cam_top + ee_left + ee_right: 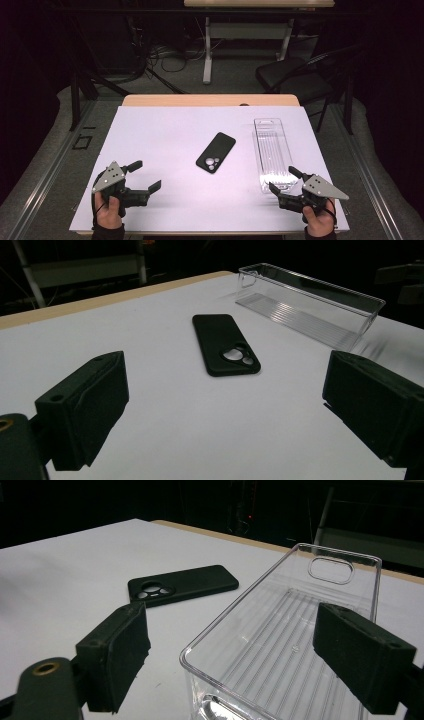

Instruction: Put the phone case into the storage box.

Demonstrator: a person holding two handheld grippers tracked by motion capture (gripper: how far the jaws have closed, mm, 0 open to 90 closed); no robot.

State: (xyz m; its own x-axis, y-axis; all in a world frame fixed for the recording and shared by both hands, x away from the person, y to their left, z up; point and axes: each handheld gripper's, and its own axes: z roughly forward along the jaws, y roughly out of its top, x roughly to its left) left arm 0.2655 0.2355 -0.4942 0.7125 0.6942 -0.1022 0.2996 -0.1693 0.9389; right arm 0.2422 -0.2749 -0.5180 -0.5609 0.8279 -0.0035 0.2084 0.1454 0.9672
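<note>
High view: a white sheet [165, 150] covers the bench [210, 100], whose bare wooden strip shows along the far edge. A black phone case [216, 152] lies flat near the middle, camera cutouts toward the person. To its right, apart from it, a clear plastic tray [272, 152] runs lengthwise from near to far, close to the sheet's right edge. The left tool [145, 176] sits at the near left corner, jaws spread wide and holding nothing, with open white surface between it and the case. The right tool [282, 181] sits at the near right, jaws also wide and holding nothing, right at the tray's near end. Beyond the bench stand a dark folding chair [292, 72] and the legs of another table [245, 30].

Left gripper view adds the low angle: the case [225, 344] lies ahead between the jaws' line of sight, the tray [310, 305] farther right, and bare sheet all around.

Right gripper view shows what the overhead one cannot: the tray's [280, 645] ribbed floor, the rounded slot in its far wall, and its near rim lying between the two jaws, untouched.
</note>
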